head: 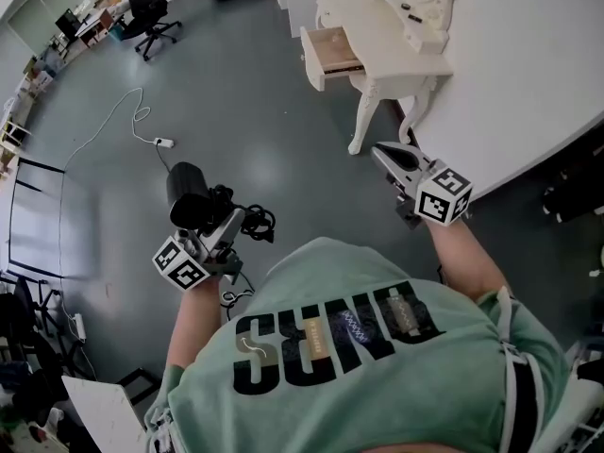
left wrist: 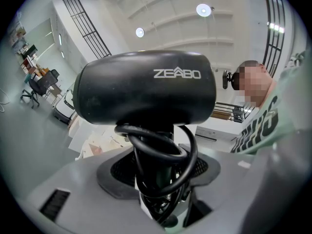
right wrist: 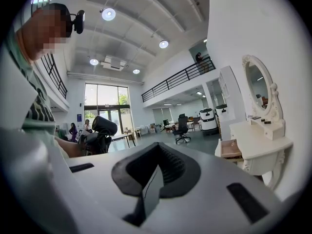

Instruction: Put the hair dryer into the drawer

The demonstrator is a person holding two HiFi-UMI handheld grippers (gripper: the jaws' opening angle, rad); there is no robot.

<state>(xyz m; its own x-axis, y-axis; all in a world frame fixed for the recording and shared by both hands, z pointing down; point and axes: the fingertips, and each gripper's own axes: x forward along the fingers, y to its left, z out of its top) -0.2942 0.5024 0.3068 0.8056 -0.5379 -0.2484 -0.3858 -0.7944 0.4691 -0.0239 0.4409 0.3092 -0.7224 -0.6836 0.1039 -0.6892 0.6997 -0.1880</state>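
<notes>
The jaws of the left gripper [left wrist: 163, 189] are clamped on the handle of the black hair dryer [left wrist: 146, 89], with its cord [left wrist: 187, 152] looped around that handle and the barrel seen above the jaws. The jaws of the right gripper [right wrist: 148, 184] are pressed together, with nothing between them. Both grippers are held out in front of the person, well apart, over the grey floor [head: 236, 111]. The white table [head: 377, 31] with its oval mirror [right wrist: 258, 89] is seen ahead by the wall, and its drawer [head: 332, 53] stands open. The hair dryer is held well apart from the drawer. A black office chair [head: 148, 8] is pictured at the far end of the floor.
</notes>
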